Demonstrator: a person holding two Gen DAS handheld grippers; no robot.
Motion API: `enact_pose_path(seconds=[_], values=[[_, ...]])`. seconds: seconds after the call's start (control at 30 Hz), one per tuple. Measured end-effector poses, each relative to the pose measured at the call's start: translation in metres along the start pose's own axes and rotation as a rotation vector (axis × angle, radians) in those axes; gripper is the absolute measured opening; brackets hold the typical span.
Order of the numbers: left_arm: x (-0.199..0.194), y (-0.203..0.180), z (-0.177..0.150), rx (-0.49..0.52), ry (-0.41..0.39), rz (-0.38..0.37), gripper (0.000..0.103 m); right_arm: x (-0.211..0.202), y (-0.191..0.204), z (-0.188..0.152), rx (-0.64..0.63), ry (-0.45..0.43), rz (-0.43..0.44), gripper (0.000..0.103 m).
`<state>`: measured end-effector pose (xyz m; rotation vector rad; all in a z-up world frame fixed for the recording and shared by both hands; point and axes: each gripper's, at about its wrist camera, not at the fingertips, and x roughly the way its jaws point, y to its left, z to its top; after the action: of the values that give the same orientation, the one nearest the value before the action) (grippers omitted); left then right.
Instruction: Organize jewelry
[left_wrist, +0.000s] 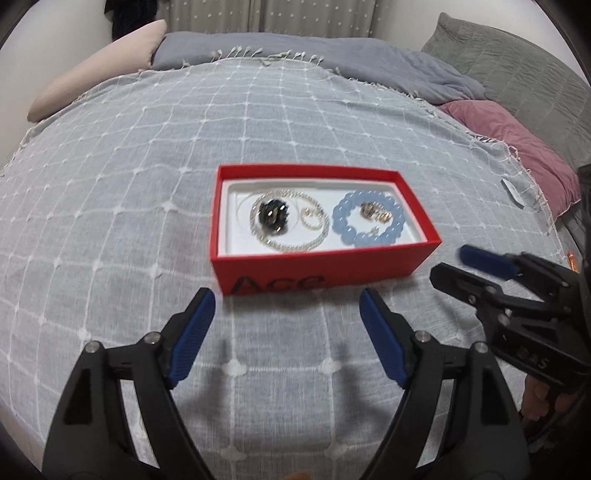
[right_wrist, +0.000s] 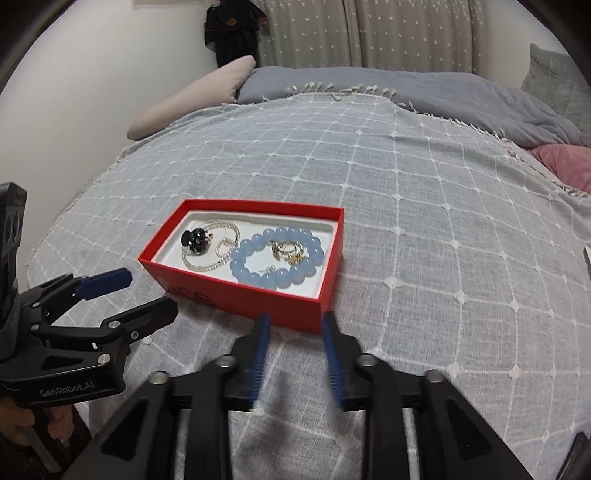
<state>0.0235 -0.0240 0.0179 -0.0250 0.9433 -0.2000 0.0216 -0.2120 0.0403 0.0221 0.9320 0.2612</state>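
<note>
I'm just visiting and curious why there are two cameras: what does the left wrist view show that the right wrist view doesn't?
Only the left wrist view shows the white tag at the blanket's right edge. Only the right wrist view shows the "GenRobot.AI" lettering on the left gripper. Both show the red box holding a blue bead bracelet, both open.
</note>
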Motion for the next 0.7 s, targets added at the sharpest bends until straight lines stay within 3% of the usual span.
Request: enact_pose_path(seconds=[0.03,0.17,0.27,0.57,0.7], values=[[0.000,0.000,-0.002,-0.001,0.007,0.014,0.083,-0.003,0.001,-0.001,0.005,-0.010,-0.007,0.073],[-0.002,-0.001,-0.008,0.004,0.011,0.079,0.092,-0.012,0.005,-0.003,0.004,-0.016,-0.027,0.076],[-0.004,-0.001,-0.010,-0.002,0.009,0.104,0.098,-0.012,0.005,-0.004,0.020,0.001,-0.060,0.085],[-0.001,-0.002,-0.013,0.000,0.020,0.156,0.100,0.001,-0.005,-0.007,0.071,0.042,-0.167,0.097],[0.002,-0.004,-0.014,0.006,0.024,0.162,0.100,0.005,-0.011,-0.008,0.091,0.048,-0.168,0.100]])
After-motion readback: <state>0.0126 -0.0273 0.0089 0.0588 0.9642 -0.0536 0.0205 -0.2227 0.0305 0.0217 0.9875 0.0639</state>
